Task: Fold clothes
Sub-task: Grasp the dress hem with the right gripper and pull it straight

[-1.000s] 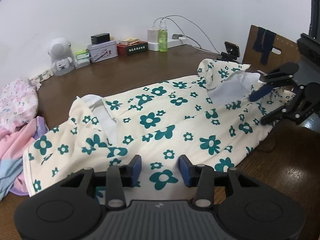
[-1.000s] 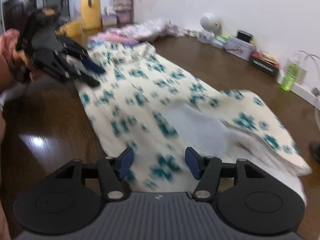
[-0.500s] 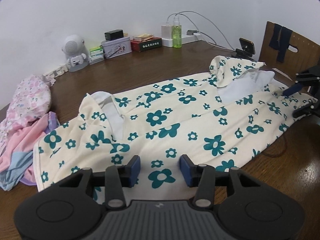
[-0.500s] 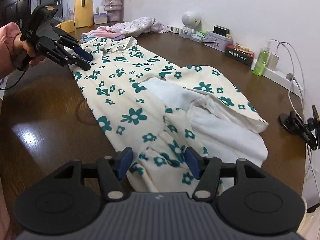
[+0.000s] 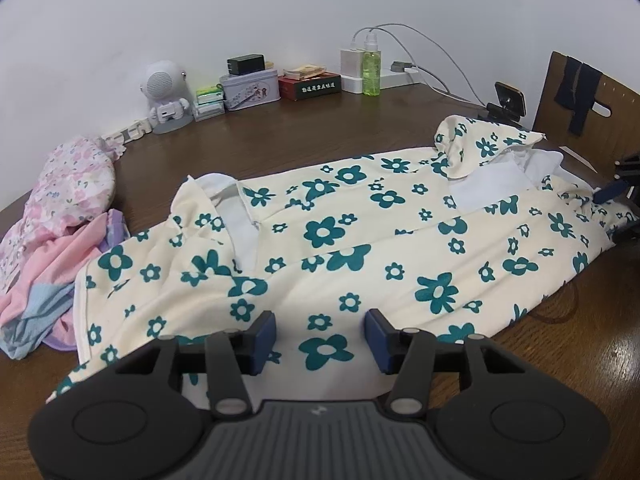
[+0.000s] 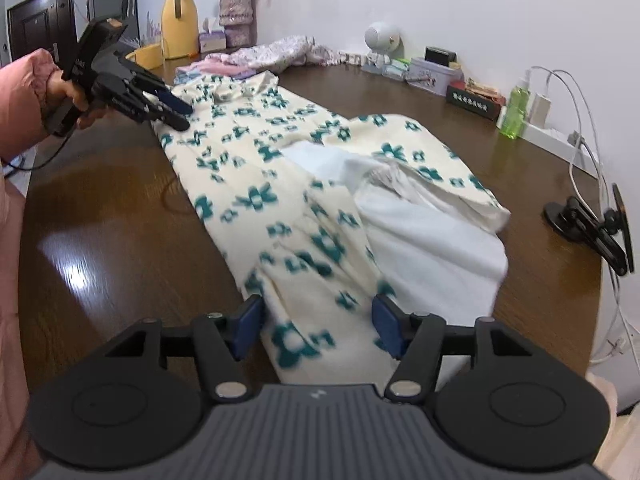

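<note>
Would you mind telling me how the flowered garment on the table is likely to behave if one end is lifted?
The flowered garment will probably be floppy: it already lies in soft folds, with its white lining turned out. It looks plush, so likely light but bulky. Lifted at one end, the rest would probably drag across the glossy wooden table.

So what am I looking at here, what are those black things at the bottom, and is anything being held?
No robot: a person holds a two-finger claw in each hand, with a camera on each looking along its fingers. One picture is from the left claw, the other from the right claw, where you also see the person's left hand. A flowered garment lies spread on a brown table, with pink clothes beside it. Both claws are open over the garment's edges; the left has just been opening, the right closing. Nothing is gripped yet.
</note>
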Demonstrator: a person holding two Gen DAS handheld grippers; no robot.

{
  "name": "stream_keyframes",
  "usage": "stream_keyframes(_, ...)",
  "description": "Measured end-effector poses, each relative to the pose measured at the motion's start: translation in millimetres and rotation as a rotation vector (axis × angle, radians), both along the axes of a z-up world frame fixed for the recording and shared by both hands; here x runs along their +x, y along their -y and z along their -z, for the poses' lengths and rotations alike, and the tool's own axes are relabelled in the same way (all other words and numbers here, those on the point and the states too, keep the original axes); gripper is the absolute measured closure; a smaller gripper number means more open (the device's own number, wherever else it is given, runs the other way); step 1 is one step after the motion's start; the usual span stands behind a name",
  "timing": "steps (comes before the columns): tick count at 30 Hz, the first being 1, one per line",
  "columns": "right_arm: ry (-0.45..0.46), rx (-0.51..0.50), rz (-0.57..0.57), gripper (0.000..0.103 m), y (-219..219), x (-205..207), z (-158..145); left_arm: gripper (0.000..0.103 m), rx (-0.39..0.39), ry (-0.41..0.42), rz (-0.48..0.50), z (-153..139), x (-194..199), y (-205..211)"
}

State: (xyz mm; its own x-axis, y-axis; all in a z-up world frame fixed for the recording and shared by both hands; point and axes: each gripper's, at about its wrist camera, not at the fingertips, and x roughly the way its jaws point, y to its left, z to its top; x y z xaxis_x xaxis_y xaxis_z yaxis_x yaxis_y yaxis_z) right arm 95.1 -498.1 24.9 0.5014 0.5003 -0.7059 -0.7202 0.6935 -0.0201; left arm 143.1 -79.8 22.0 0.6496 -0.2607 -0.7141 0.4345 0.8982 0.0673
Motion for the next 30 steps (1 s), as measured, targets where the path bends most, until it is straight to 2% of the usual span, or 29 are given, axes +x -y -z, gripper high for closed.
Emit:
stream_keyframes(1,-0.005,-0.004,0.002,0.061,4.4,-0.2,0.0,0.053,-0.001,0.001,-0.004,0.1,-0.3,0.0)
stream_keyframes(3,-0.005,-0.018,0.001,0.069,10.0,0.6,-1.0,0.053,-0.002,0.001,-0.007,0.2,-0.8,0.2)
stream_keyframes(7,-0.012,-0.051,-0.011,0.078,17.9,2.0,-3.3,0.053,0.002,-0.003,-0.004,-0.5,0.1,0.5)
stream_keyframes(12,-0.047,-0.073,-0.005,0.080,28.8,5.0,-5.9,0.052,-0.007,-0.007,-0.003,-0.3,0.6,-1.7)
stream_keyframes(16,-0.078,-0.065,0.041,0.080,37.1,4.1,-7.3,0.051,-0.030,-0.008,-0.010,0.6,0.3,-4.9)
stream_keyframes(18,-0.096,-0.050,0.066,0.076,41.2,1.7,-10.0,0.051,-0.025,-0.011,-0.007,-1.5,0.4,-4.2)
stream_keyframes(20,-0.085,-0.005,0.095,0.054,45.6,-8.2,-20.1,0.052,-0.007,-0.012,-0.001,-7.6,-0.3,-2.0)
stream_keyframes(21,-0.061,0.036,0.119,0.036,48.2,-15.4,-28.1,0.050,-0.008,0.003,-0.003,-13.1,-2.7,-1.1)
stream_keyframes(22,-0.035,0.079,0.145,0.024,50.8,-23.1,-36.4,0.044,-0.014,0.024,-0.004,-19.7,-6.1,0.0)
stream_keyframes(24,-0.005,0.188,0.182,0.023,49.3,-32.8,-48.4,0.032,-0.043,0.075,0.028,-31.9,-13.8,7.1)
stream_keyframes(25,0.021,0.245,0.197,0.023,41.8,-36.5,-52.0,0.030,-0.054,0.097,0.053,-36.7,-17.1,12.6)
stream_keyframes(27,0.073,0.281,0.234,0.023,14.5,-36.2,-52.0,0.031,-0.050,0.121,0.115,-40.8,-20.4,29.5)
stream_keyframes(29,0.085,0.298,0.226,0.029,-21.5,-27.5,-46.8,0.039,-0.028,0.128,0.166,-38.9,-20.1,48.0)
stream_keyframes(30,0.089,0.307,0.219,0.042,-39.5,-22.8,-44.0,0.055,-0.016,0.122,0.184,-36.2,-18.4,56.3)
